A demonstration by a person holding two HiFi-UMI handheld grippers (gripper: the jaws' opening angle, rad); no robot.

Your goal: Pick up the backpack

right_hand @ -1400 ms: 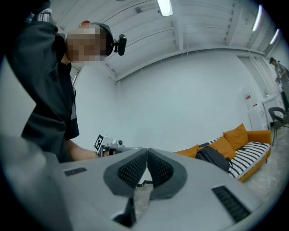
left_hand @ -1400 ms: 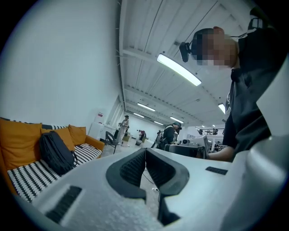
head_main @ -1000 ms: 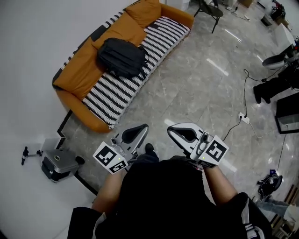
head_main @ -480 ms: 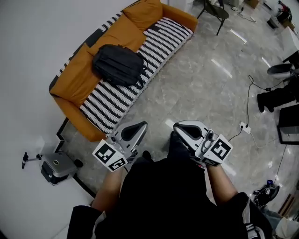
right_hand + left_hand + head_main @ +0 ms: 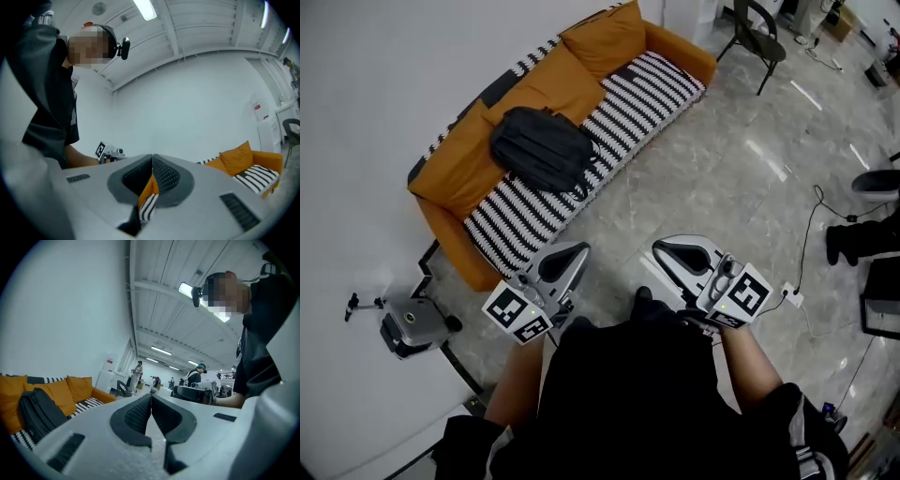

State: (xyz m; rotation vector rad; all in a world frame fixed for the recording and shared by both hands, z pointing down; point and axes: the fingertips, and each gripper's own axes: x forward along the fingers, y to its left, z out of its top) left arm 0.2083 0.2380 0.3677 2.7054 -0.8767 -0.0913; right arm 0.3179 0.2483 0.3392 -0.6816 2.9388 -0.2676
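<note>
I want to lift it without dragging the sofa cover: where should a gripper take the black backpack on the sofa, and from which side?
Probably the strap loop at the end of the backpack nearest the seat's front edge: it sticks out from the soft body. Come from the open floor side, as the backrest of the sofa blocks the other.

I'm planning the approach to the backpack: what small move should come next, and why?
Probably carry both grippers forward toward the sofa. The backpack lies on its striped seat, well beyond the left gripper and right gripper, both shut and empty over the floor; nothing is within reach yet.
</note>
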